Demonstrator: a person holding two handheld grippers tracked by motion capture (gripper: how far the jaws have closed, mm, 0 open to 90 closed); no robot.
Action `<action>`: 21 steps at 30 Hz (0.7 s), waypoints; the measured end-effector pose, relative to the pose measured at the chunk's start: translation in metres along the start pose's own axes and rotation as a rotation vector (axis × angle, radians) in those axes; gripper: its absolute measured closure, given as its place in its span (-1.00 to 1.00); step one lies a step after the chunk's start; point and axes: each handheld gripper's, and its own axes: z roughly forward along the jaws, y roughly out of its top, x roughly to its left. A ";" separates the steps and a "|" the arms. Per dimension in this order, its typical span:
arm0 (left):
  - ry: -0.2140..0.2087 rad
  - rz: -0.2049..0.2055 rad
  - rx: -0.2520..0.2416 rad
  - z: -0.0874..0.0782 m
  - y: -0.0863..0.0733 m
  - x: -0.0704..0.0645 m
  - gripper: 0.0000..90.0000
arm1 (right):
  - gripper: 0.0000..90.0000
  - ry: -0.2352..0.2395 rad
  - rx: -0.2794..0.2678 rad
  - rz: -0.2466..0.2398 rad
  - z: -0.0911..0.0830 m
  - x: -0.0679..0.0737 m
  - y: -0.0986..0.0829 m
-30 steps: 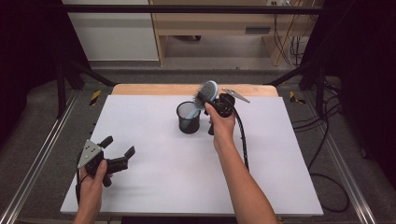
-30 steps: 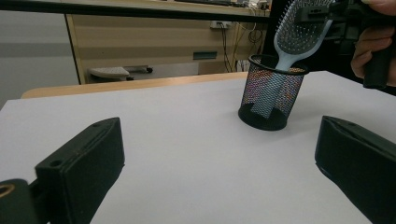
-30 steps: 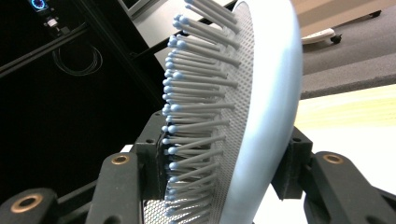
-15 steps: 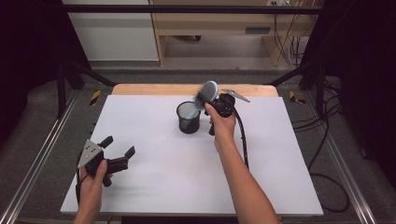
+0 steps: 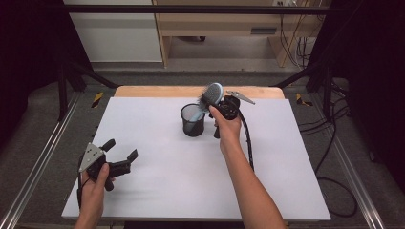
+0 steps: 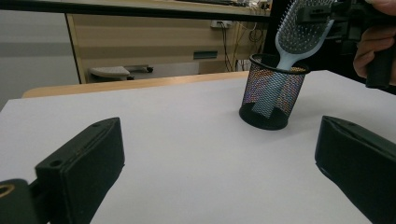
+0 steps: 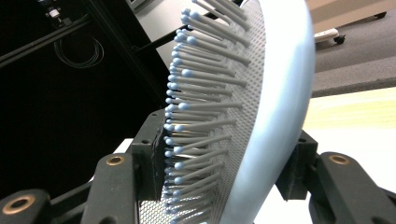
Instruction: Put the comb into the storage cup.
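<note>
Your right gripper (image 5: 216,101) is clamped on the head of the light-blue hairbrush (image 5: 211,95), w/ the handle angled down into the black mesh cup (image 5: 193,120) near the table's (image 5: 286,157) far-centre. From the high view you get layout only. The right gripper view gives the grip itself: one jaw pressed into the bristles (image 7: 201,116), the other against the smooth back of the brush, head upright btwn them. The left gripper view shows the handle inside the cup through the mesh. Your left gripper (image 5: 120,153) sits at the near-left corner of the table, jaws spread wide, nothing btwn them, well apart from the cup.
</note>
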 end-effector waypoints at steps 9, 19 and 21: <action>-0.002 0.001 0.001 0.000 0.000 0.000 -0.97 | -0.02 0.003 0.004 0.000 0.000 0.000 0.000; -0.003 0.001 0.003 0.000 0.000 0.000 -0.97 | -0.09 0.006 0.015 0.022 0.001 -0.001 0.000; -0.004 0.001 0.003 0.000 0.000 0.000 -0.97 | -0.12 0.005 0.017 0.023 0.001 -0.001 -0.001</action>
